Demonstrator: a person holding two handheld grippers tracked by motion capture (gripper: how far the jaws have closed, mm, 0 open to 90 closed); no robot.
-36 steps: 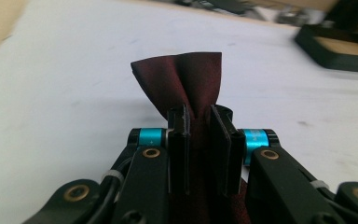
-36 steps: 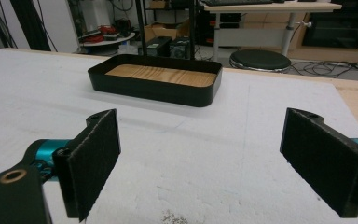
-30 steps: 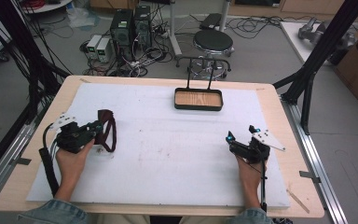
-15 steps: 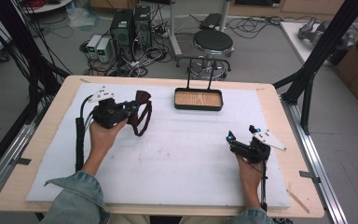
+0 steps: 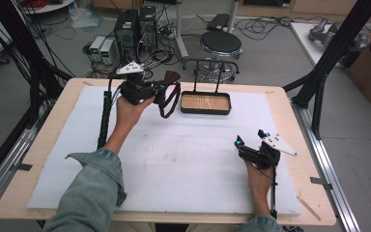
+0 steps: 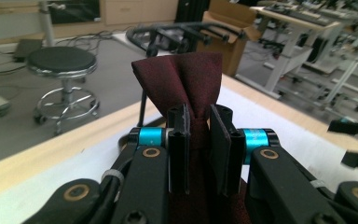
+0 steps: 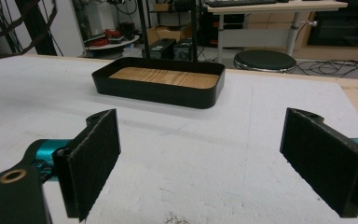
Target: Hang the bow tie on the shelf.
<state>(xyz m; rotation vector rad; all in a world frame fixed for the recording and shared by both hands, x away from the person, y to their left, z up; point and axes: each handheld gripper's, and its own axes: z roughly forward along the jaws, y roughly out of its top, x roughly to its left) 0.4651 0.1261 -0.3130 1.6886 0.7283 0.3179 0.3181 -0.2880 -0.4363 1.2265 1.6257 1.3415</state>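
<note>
A dark red bow tie (image 5: 169, 92) with a hanging strap loop is lifted off the table, just left of the tray, and my left gripper (image 5: 160, 88) is shut on it. In the left gripper view the maroon cloth (image 6: 186, 81) bunches up between the two pads (image 6: 179, 147). A black tray with a wooden floor (image 5: 206, 102) stands at the back middle of the white mat; its black wall (image 7: 168, 95) faces my right gripper. My right gripper (image 5: 251, 141) rests low at the right side of the mat, open and holding nothing, with its pads (image 7: 95, 156) far apart.
A white foam mat (image 5: 174, 164) covers most of the wooden table (image 5: 294, 125). A black stool (image 5: 221, 46) and computer cases (image 5: 133, 29) stand on the floor behind the table. A black frame post (image 5: 328, 53) rises at the right back corner.
My left gripper has carried the bow tie from the left side of the mat up and to the right, ending beside the tray. The right gripper has stayed where it was.
</note>
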